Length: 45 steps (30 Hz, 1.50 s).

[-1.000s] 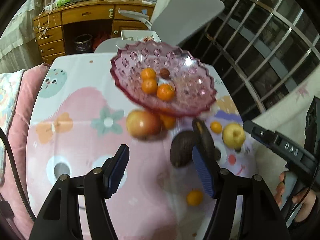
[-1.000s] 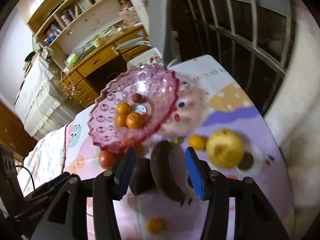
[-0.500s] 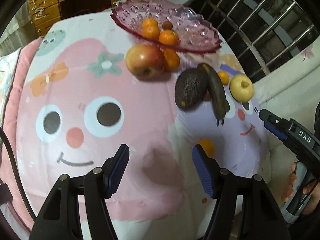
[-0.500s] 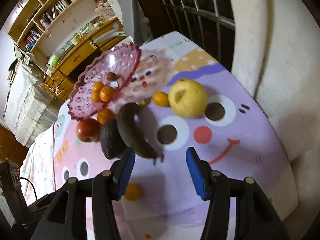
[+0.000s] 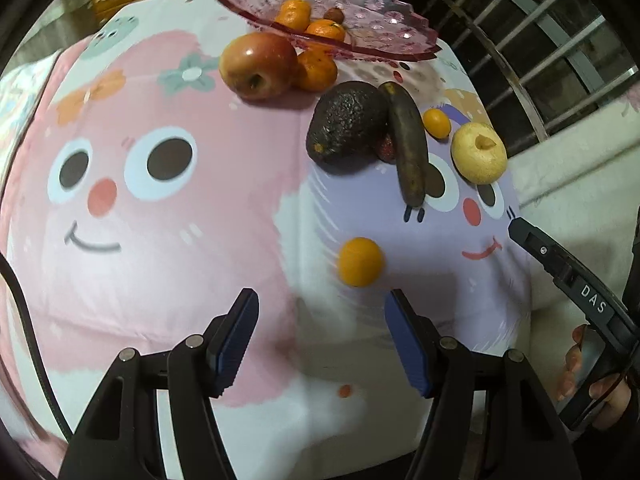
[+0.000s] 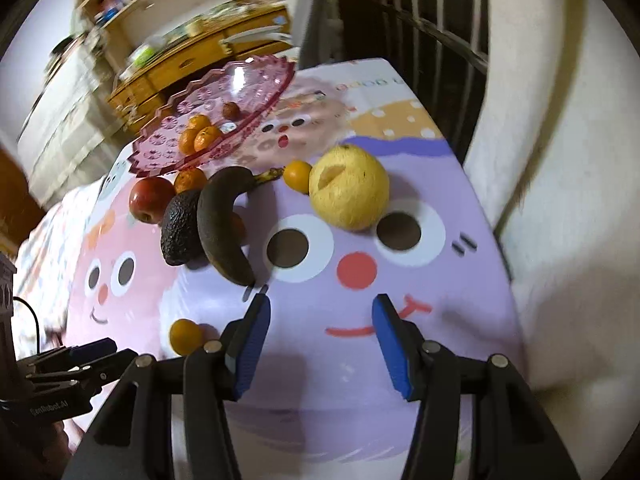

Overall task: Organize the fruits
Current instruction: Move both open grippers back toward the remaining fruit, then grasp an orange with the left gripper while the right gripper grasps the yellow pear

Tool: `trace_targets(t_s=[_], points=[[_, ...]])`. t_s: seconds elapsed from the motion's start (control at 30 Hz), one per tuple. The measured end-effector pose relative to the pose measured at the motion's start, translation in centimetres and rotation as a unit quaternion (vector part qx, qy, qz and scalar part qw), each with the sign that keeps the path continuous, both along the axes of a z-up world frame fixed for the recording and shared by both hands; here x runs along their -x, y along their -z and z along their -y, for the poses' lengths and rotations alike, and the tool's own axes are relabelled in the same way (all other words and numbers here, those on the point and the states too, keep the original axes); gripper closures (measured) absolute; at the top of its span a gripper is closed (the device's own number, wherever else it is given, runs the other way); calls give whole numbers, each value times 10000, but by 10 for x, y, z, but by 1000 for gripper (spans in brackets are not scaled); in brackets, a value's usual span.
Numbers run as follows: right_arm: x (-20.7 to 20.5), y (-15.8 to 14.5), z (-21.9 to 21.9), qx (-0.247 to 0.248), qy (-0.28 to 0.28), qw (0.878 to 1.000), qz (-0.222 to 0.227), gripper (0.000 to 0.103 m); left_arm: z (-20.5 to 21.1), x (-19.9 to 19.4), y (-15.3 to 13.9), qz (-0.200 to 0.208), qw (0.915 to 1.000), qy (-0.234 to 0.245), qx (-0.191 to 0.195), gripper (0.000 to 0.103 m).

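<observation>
A pink glass fruit dish stands at the far end of the table with a few tangerines and a small brown fruit in it. On the cloth in front lie a red apple, a tangerine, a dark avocado, a blackened banana, a small orange, a yellow apple and a lone small orange. My left gripper is open and empty just short of that lone orange. My right gripper is open and empty near the front edge.
The table carries a pink and purple cartoon-face cloth. A metal window grille and a white wall run along the right side. A wooden desk and shelves stand behind the table.
Both grippers have pulled back from the dish toward the near edge of the table and tilted down. Both stayed open and empty. The fruits have not moved.
</observation>
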State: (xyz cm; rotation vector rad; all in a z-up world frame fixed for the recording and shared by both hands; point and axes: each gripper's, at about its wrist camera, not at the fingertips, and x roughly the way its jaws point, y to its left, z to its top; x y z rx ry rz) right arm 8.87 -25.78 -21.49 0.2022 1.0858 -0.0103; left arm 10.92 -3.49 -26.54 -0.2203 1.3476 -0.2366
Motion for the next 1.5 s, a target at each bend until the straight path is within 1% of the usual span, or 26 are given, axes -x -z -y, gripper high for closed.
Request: trace_targets(t_s=[0.13,0.23,0.27,0.33,0.4,0.5,0.67,0.83,0.9,0.97,1.03,1.2,1.33,1.43,1.5], points=[[-12,-5,10,227,-528,9983,104,49,13,5,3,-49,9990,-440,66,39],[-21,-7,21,255,-828,9961,165,49,22,8,6,-48,9964,-834,128,39],[-23,-7,24,280,-943,9950,189,48,24,10,7,-37,9953,-957,159,39],[-28,-7,29,406,-1145,9922,268,42,30,9,10,-27,9931,-1164,167,39],[-32,-7,33,492,-1280,9899,352,37,36,8,13,-37,9909,-1340,128,39],[-41,-4,37,577,-1474,9861,505,33,45,6,17,-27,9876,-1568,48,39],[-55,12,37,588,-1877,9784,634,32,52,-1,25,-21,9832,-1827,11,41],[-65,26,37,603,-2024,9748,717,32,53,-6,30,8,9782,-2076,-26,48],[-69,31,38,620,-2064,9732,796,32,53,-7,32,12,9759,-2180,-60,50],[-73,35,39,603,-2115,9713,906,29,52,-8,33,25,9739,-2268,-128,51],[-76,37,38,569,-2173,9697,961,27,51,-9,33,41,9716,-2361,-166,57],[-84,46,31,545,-2295,9666,1002,27,46,-7,37,17,9672,-2529,-241,65],[-88,54,29,539,-2301,9670,953,27,43,-6,41,-17,9655,-2598,-174,69],[-89,58,30,555,-2230,9689,918,27,42,-3,44,-33,9654,-2607,-82,69],[-90,59,32,474,-2207,9700,899,27,43,-4,45,-7,9661,-2582,-89,69]])
